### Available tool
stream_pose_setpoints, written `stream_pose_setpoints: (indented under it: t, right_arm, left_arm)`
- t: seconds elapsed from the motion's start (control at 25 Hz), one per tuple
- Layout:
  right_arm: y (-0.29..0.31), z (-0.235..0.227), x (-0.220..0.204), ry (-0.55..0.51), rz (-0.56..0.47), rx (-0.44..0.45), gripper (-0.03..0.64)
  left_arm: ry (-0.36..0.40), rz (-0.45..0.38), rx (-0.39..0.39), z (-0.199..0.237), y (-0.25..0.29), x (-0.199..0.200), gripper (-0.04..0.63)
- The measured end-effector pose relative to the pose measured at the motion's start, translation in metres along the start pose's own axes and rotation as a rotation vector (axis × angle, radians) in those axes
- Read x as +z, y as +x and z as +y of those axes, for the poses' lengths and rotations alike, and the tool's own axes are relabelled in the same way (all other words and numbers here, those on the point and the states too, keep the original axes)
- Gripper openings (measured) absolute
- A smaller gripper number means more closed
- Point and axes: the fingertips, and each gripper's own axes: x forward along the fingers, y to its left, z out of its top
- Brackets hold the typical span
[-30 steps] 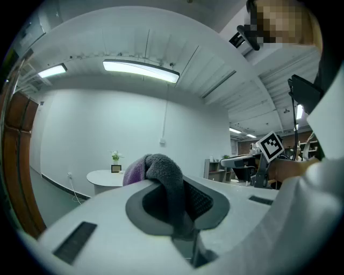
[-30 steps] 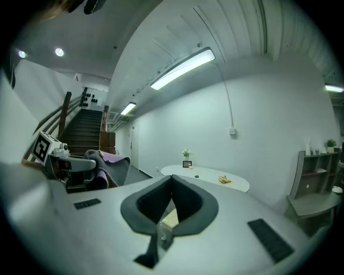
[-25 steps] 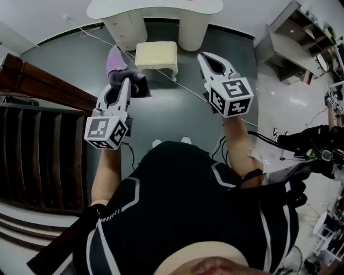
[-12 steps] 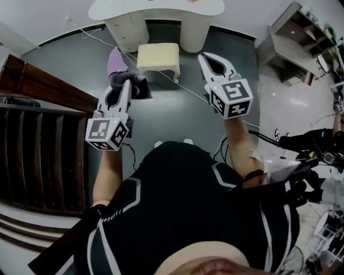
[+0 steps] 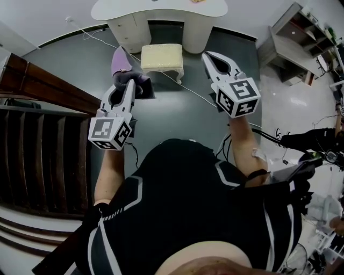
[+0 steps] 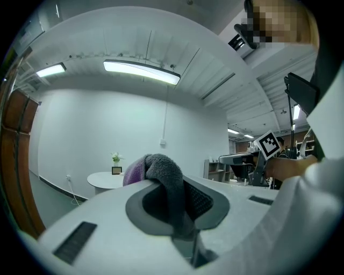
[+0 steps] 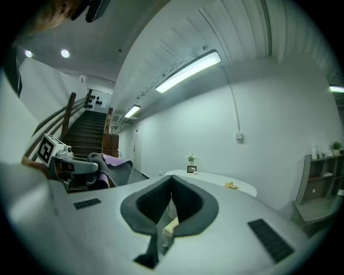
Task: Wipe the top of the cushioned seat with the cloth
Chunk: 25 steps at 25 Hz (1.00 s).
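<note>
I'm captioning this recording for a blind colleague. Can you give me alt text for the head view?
Seen from above, the person's left gripper holds a grey and purple cloth just left of a cream cushioned seat on the dark floor. The right gripper is shut and empty, to the seat's right.

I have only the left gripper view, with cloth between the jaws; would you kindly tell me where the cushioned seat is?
Observer: The cushioned seat stands on the floor ahead, just before the white table.
Operator: Thank you. Is the cloth on it?
Observer: No. The cloth hangs from the left gripper, left of the seat and apart from it.
Operator: And the other gripper?
Observer: The right gripper has its jaws together with nothing between them.
</note>
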Motion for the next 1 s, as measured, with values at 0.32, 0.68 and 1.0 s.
stream_pose_setpoints:
  t: [0.32, 0.68, 1.0]
  right_arm:
    - [0.015, 0.014, -0.004, -0.016, 0.042, -0.073, 0.005]
    - [0.051, -0.006, -0.002, 0.014, 0.026, -0.077, 0.005]
    - [0.105, -0.051, 0.001, -0.009, 0.035, -0.021, 0.005]
  left_arm:
    - [-0.02, 0.005, -0.031, 0.035, -0.003, -0.013, 0.039]
    - [-0.001, 0.013, -0.031, 0.059, 0.027, -0.017, 0.04]
    - [0.01, 0.021, -0.01, 0.073, 0.092, -0.009, 0.04]
